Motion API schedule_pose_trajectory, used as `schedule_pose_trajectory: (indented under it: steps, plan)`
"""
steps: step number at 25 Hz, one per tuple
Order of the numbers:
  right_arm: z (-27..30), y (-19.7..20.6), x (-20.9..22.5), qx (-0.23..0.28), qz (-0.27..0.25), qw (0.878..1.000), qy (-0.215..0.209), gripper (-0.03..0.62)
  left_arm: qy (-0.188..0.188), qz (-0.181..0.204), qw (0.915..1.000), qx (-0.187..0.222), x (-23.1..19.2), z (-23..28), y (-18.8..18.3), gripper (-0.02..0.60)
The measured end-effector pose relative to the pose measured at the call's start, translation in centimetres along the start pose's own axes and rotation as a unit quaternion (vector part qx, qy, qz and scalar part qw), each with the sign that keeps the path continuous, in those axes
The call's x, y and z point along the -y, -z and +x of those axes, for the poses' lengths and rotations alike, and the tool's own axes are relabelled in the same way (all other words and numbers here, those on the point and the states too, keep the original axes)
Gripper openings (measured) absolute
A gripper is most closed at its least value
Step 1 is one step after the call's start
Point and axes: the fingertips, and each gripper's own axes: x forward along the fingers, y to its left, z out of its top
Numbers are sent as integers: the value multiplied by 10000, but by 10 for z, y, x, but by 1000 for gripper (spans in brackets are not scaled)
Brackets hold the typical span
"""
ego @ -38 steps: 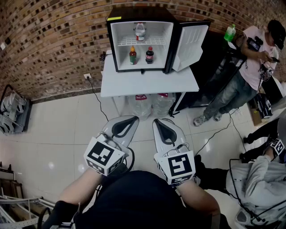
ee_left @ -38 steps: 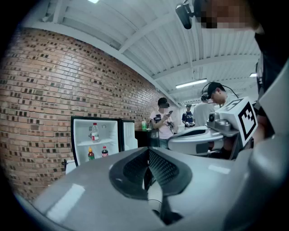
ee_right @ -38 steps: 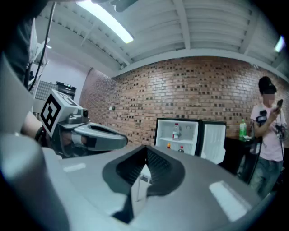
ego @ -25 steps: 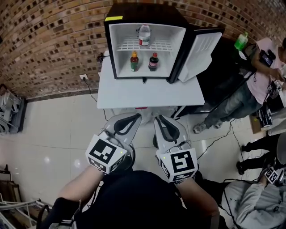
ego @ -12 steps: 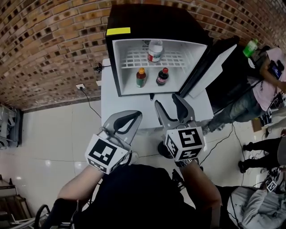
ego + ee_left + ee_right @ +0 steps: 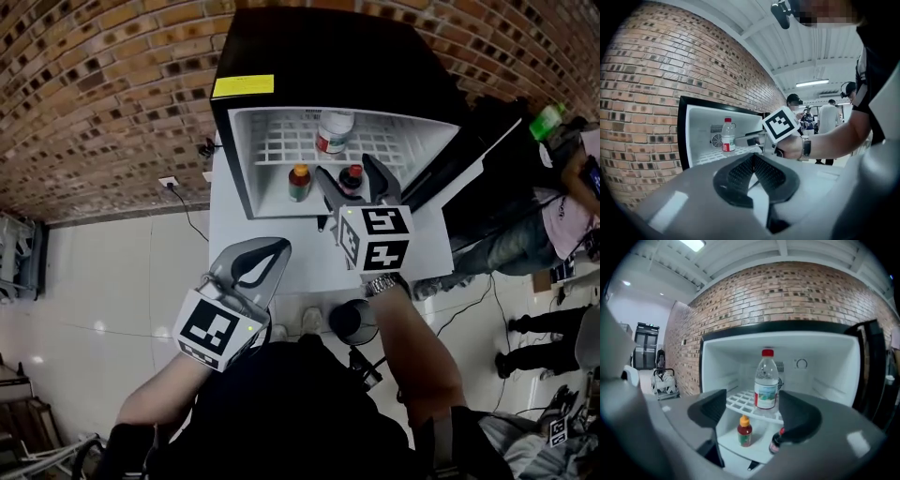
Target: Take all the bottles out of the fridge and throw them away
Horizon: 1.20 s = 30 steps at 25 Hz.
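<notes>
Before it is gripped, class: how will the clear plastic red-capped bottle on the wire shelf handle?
Tall and narrow on the white wire shelf, the clear plastic red-capped bottle would probably tip if nudged. Its clear plastic wall may dent when squeezed. Being round, it would likely roll once down.

readable text: none | yellow sticker [image 6: 243, 86] on fridge [image 6: 328, 42]: too small | water bottle [image 6: 765, 380] label: blurred

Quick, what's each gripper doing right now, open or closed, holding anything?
Left gripper: closed, empty.
Right gripper: open, jaws have just been opening, nothing between them.
</notes>
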Motion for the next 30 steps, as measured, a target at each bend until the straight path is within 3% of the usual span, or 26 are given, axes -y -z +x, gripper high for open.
schedule_pose_trajectory:
  steps: [13, 15, 18, 30]
  plan:
    - [100, 15, 32, -355, -31, 9993, -108, 367, -482, -52, 9988, -109, -35, 30, -12, 3]
    - [102, 14, 33, -334, -39, 9994, -105, 365, -528, -83, 9985, -130, -37, 30, -10, 3]
    - [101, 11, 35, -261, -45, 9996, -60, 304, -559, -108, 9982, -160, -38, 30, -8, 3]
    - [76, 14, 28, -236, 15, 9997, 15, 289, -496, -62, 9986, -153, -33, 15, -6, 3]
